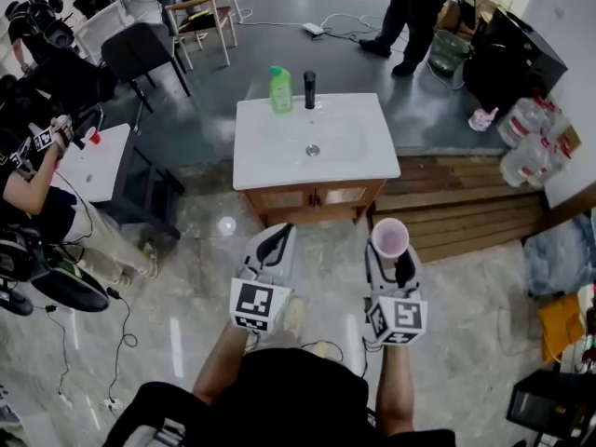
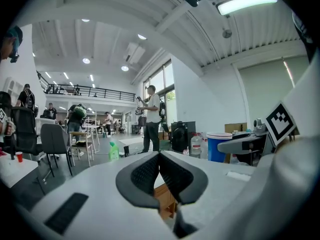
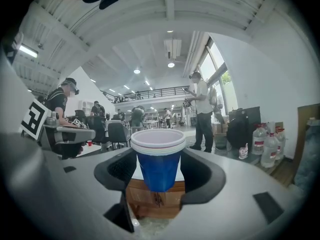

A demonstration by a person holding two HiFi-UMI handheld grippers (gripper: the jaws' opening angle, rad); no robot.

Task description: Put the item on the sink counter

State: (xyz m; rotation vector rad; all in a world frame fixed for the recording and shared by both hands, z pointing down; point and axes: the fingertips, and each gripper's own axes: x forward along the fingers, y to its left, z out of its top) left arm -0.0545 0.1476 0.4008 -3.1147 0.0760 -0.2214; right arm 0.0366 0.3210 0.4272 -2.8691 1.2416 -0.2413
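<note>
Both short of the sink counter [image 1: 270, 161] edge: right gripper [image 1: 390, 257] clamps cup [image 1: 389, 237], left gripper [image 1: 280, 233] clenched empty.

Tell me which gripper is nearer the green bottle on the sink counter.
Left. The left gripper sits short of the sink counter, almost in line with the green bottle; the right gripper, holding the cup, is off to the right.
</note>
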